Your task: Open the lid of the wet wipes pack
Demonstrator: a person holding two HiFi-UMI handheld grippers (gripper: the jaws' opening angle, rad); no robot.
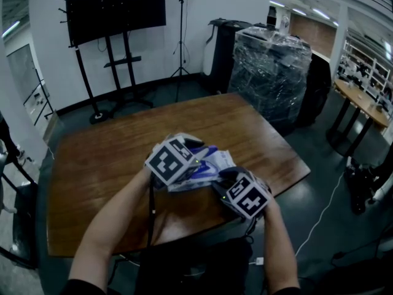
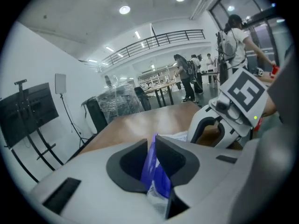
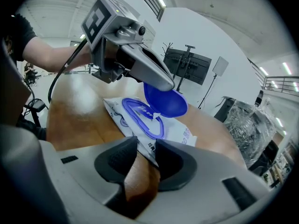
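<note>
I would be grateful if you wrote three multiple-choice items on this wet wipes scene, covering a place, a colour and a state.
1. Where does the wet wipes pack lie?
A. on the wooden table
B. on the floor
C. on a chair

2. What colour is its lid?
A. red
B. blue
C. green

3. How does the lid stand?
A. shut flat
B. torn off
C. raised open

Answers:
1 A: the pack rests on the brown tabletop.
2 B: it shows blue in both gripper views.
3 C: the left gripper pinches it up off the opening.
</note>
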